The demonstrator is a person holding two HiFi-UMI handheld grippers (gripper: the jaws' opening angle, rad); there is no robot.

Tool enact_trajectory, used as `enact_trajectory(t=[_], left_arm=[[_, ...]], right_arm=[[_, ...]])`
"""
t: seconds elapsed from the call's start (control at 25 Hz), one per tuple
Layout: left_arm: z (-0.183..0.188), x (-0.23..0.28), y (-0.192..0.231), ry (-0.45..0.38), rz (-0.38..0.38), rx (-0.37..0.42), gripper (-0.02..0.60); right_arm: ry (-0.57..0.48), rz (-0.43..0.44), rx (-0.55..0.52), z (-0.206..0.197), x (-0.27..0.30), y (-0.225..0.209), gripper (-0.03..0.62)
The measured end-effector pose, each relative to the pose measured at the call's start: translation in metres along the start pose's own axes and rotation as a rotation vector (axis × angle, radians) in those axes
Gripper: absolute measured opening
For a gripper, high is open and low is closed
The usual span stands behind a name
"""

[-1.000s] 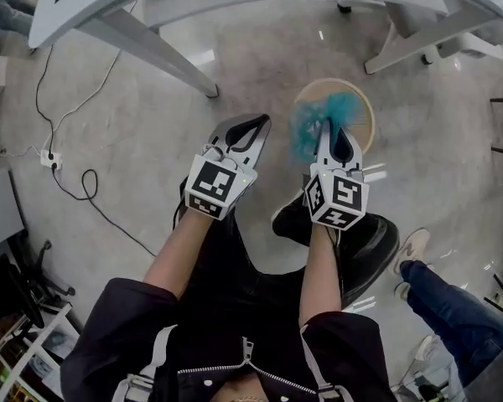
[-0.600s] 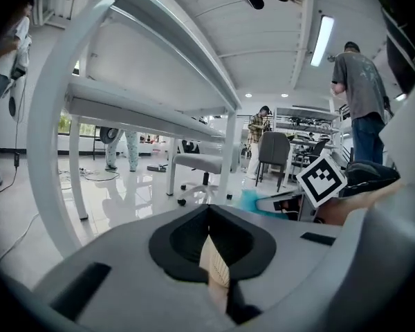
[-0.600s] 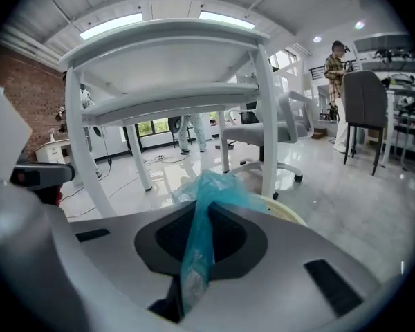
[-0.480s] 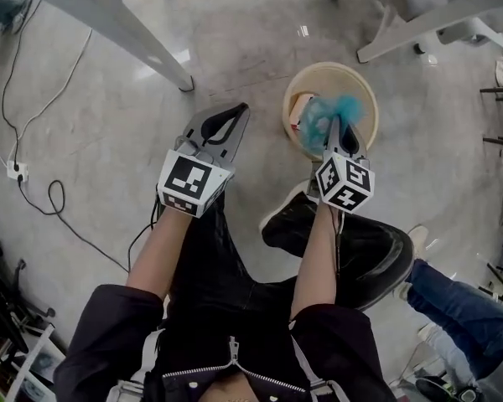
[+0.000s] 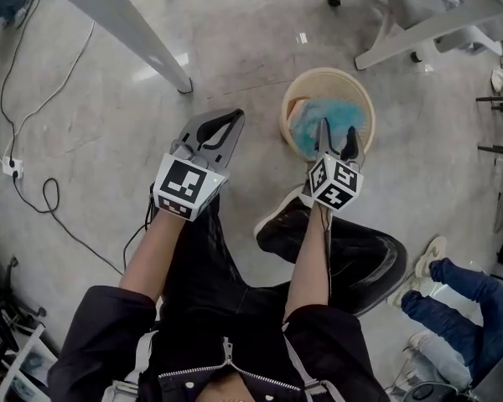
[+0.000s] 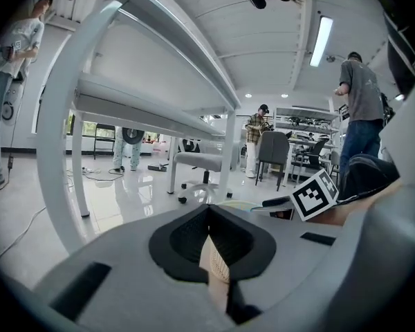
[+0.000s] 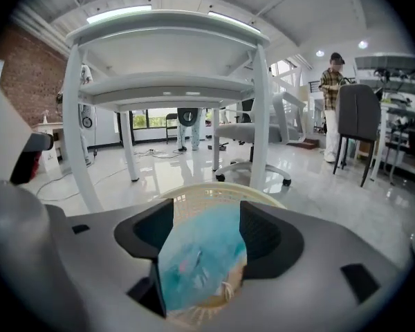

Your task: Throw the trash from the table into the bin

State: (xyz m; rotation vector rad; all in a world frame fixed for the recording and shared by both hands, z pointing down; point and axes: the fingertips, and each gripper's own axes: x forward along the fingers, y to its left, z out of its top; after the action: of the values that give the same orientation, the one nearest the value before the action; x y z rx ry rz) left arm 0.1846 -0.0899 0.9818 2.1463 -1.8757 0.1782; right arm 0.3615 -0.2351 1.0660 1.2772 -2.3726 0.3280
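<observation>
A round beige mesh bin (image 5: 362, 95) stands on the floor ahead of my right foot. My right gripper (image 5: 336, 132) hangs over its near rim, jaws opening. Crumpled blue trash (image 5: 318, 117) lies in the bin below them; the pads do not press on it. In the right gripper view the blue trash (image 7: 200, 258) shows between the spread jaws, with the bin rim (image 7: 214, 187) behind it. My left gripper (image 5: 226, 117) hovers over bare floor left of the bin, shut. In the left gripper view a thin beige dotted paper strip (image 6: 214, 268) sits pinched between its pads.
A white table leg (image 5: 126, 23) crosses the floor at upper left. Chair bases (image 5: 402, 32) stand at upper right. A black cable (image 5: 59, 199) trails on the left. My shoe (image 5: 281, 224) is near the bin. Another person's legs (image 5: 469, 291) are at lower right.
Both grippers sank toward the floor, the right one over the bin. The right jaws parted and the blue trash left them and dropped into the bin.
</observation>
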Motion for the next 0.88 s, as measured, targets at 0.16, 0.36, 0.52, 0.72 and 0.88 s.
enact_trajectory(t=[0.16,0.36,0.52,0.72,0.88], left_arm=[[-0.003,-0.001,0.008,-0.007,0.017,-0.016,0.008],[-0.001,-0.001,0.012,-0.019,0.032,-0.021,0.008],[0.015,-0.003,0.015,-0.035,0.053,-0.018,0.008],[0.052,-0.003,0.013,-0.054,0.069,-0.016,0.008],[0.099,-0.010,0.003,-0.023,0.071,-0.008,0.008]], right_arm=[[0.010,0.000,-0.010,-0.003,0.000,0.001,0.282],[0.070,0.083,-0.030,-0.004,0.001,0.019,0.188],[0.010,0.137,-0.090,0.028,-0.003,0.034,0.009],[-0.065,0.213,-0.181,0.094,-0.019,0.043,0.009],[-0.036,0.306,-0.295,0.148,-0.042,0.060,0.009]])
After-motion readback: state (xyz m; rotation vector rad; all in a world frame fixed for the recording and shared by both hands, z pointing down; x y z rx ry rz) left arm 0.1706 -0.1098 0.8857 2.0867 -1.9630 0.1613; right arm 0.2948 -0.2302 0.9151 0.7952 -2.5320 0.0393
